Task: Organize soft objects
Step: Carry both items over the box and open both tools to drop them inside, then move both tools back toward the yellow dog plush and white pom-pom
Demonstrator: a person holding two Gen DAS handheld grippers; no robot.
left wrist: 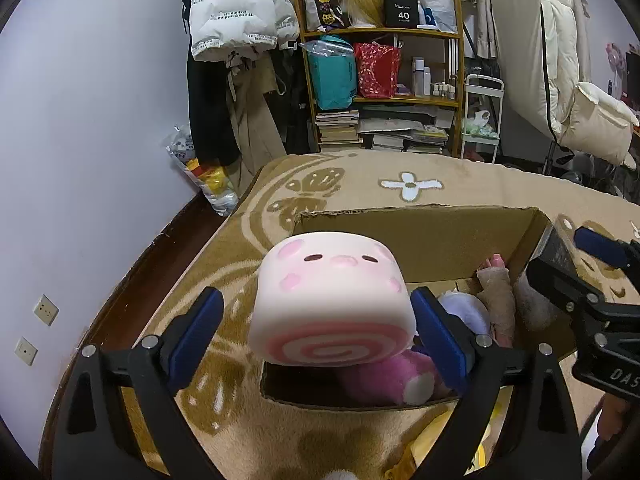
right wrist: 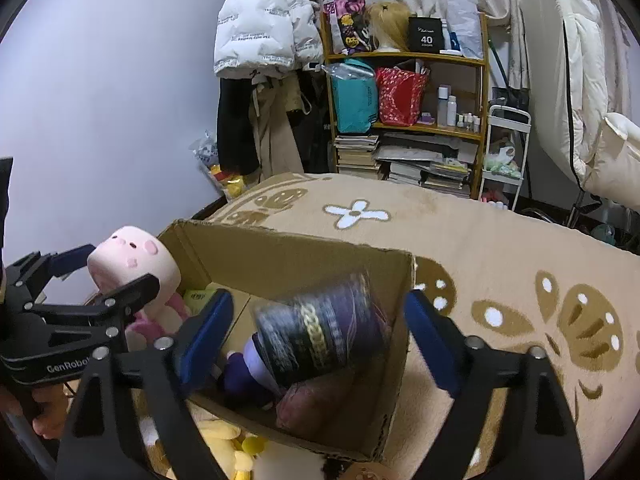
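Observation:
An open cardboard box (left wrist: pixel 420 236) (right wrist: pixel 288 256) sits on a beige patterned blanket. A pink-and-white swiss-roll plush (left wrist: pixel 328 300) (right wrist: pixel 132 260) hangs over the box's left edge between the fingers of my left gripper (left wrist: pixel 318 330); only its right pad touches it, and the jaws stand wide. My right gripper (right wrist: pixel 316 336) is open above the box; a dark patterned cylinder (right wrist: pixel 320 332), motion-blurred, is loose between its fingers without touching them. A pink plush (left wrist: pixel 392 376), a purple-white plush (right wrist: pixel 248 364) and a beige one (left wrist: pixel 500 300) lie in the box.
The blanket (right wrist: pixel 500 272) covers the bed. A yellow plush (right wrist: pixel 224 436) lies at the box's near side. A wooden shelf (left wrist: pixel 380 80) with bags and books, hanging coats (left wrist: pixel 240 20) and a white cart (left wrist: pixel 480 116) stand behind. A wall (left wrist: pixel 100 120) is at the left.

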